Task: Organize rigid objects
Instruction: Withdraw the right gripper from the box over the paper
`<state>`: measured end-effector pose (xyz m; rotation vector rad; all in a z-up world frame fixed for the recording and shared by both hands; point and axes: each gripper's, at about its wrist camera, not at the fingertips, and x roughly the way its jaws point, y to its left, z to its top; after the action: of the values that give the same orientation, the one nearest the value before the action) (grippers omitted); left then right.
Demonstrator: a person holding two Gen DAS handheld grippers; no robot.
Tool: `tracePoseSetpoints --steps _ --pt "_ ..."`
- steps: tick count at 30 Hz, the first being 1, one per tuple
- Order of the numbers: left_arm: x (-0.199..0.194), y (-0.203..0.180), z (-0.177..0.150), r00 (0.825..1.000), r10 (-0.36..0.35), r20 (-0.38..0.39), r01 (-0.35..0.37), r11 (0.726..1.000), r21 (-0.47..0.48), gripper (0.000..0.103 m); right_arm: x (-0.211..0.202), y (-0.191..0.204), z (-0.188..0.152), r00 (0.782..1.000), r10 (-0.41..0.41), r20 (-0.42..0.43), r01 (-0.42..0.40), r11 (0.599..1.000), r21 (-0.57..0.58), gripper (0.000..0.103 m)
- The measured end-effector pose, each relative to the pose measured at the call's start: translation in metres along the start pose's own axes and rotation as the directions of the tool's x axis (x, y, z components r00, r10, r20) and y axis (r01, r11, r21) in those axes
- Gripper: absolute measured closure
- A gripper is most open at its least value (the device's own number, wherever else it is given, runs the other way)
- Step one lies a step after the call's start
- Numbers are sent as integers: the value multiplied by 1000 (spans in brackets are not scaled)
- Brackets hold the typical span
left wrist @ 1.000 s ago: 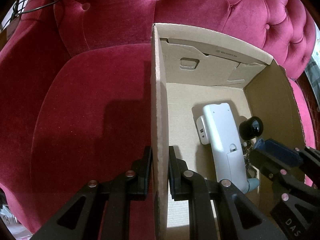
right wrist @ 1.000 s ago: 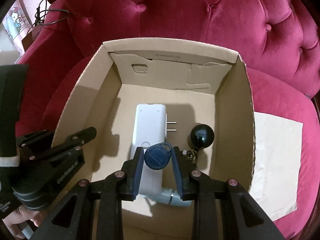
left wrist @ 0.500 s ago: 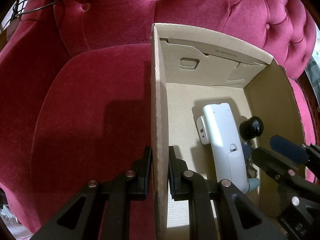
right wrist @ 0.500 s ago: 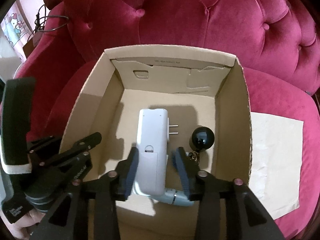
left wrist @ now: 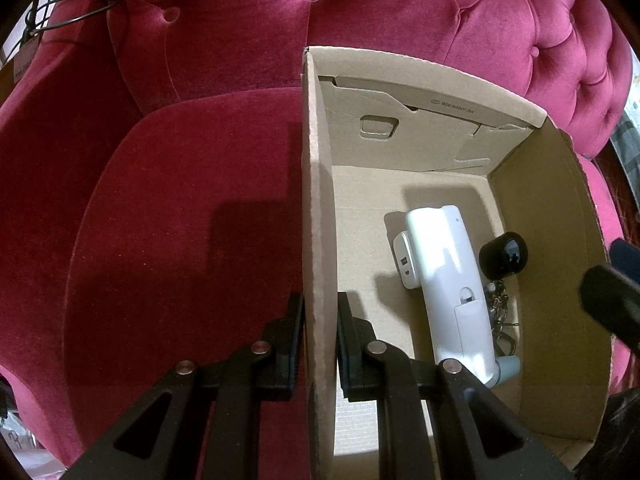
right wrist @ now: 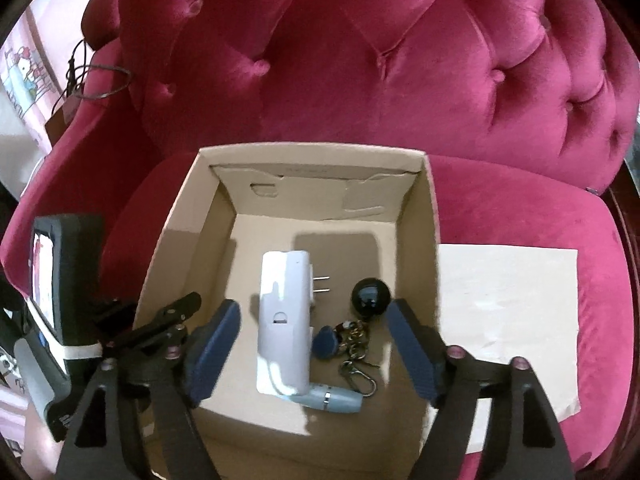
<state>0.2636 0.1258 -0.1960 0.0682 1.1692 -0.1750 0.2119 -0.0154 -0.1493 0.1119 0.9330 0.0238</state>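
Right gripper (right wrist: pixel 314 344) wide open above the open brown cardboard box (right wrist: pixel 428 240), blue pads spread with nothing between them, its jaws having just been opening.

Crimson tufted velvet sofa (right wrist: pixel 360 60) fills the background, and the box sits on its seat cushion with a pale sheet of paper (right wrist: pixel 508 300) lying just beside it. Left gripper (left wrist: pixel 318 344) is clenched on the box's side wall, one finger inside, one outside. Faint print runs along the far flap, too small to read. On the box floor lies a white plastic plug-in device (right wrist: pixel 284 320), a light-blue cylinder (right wrist: pixel 334 398) poking out beneath it. Beside them rests a glossy black ball (right wrist: pixel 370 296) on a metal chain, and there, touching that chain, is the small blue key fob (right wrist: pixel 325 343).
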Motion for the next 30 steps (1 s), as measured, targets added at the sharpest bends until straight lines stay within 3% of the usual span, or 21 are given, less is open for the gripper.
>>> tracePoseSetpoints --steps 20,30 --pt "1 -4 0 1000 12 1 -12 1000 5 87 -36 -57 -21 990 -137 20 136 990 34 0" --pt "0 -7 0 1000 23 1 -23 1000 10 87 -45 -74 -27 988 -156 14 155 986 62 0"
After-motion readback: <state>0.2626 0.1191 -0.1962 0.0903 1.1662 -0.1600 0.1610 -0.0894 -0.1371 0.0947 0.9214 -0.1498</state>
